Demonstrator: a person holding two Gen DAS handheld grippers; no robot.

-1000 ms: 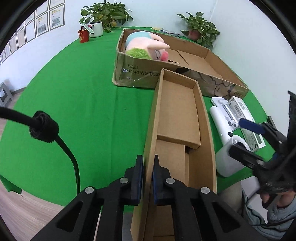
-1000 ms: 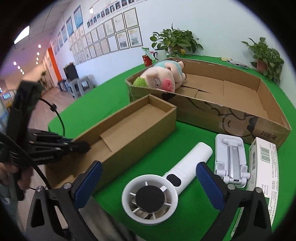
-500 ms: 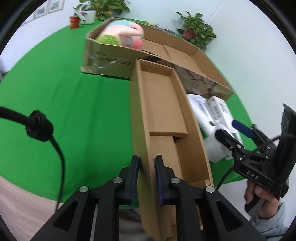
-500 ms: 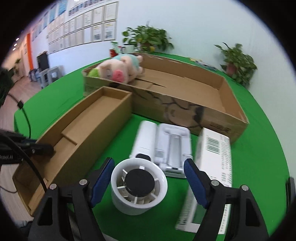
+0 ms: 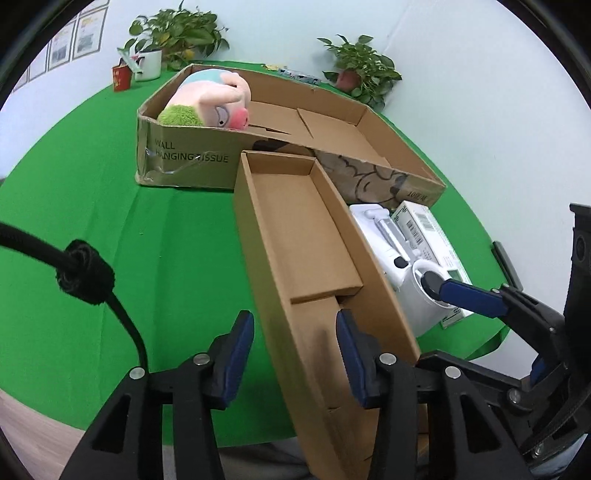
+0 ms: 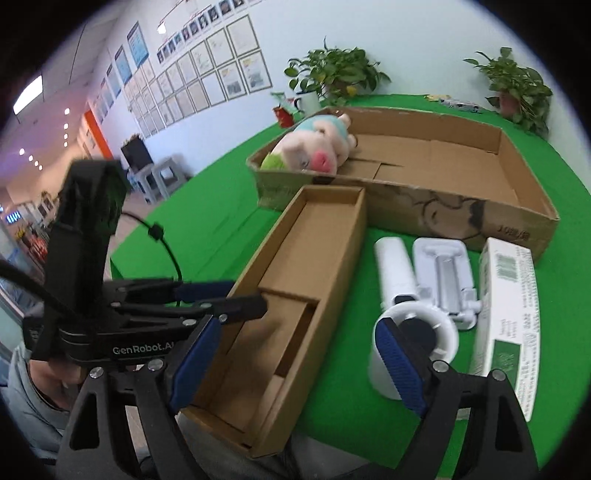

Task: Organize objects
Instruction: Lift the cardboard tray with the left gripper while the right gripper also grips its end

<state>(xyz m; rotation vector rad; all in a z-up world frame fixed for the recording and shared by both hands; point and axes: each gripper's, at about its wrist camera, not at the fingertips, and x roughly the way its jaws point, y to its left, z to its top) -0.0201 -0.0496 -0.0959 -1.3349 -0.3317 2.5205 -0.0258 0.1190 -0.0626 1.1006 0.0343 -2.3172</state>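
Note:
A long narrow cardboard box (image 5: 303,236) lies on the green table, its near end over the table's front edge; it also shows in the right wrist view (image 6: 295,280). My left gripper (image 5: 295,347) is open, its fingers astride the box's left wall without touching it. My right gripper (image 6: 295,362) is open, over the box's right wall beside a white handheld fan (image 6: 410,325). A white stand (image 6: 443,273) and a white-green carton (image 6: 506,306) lie right of the fan.
A large shallow cardboard box (image 5: 332,129) holding a plush pig (image 5: 210,103) stands behind the narrow box. Potted plants (image 5: 177,33) and a red cup (image 5: 122,75) stand at the table's far edge. A black cable (image 5: 74,273) hangs at left.
My left gripper has let go of the narrow box's left wall and opened wide. My right gripper has shifted left, from around the fan to over the box's right wall.

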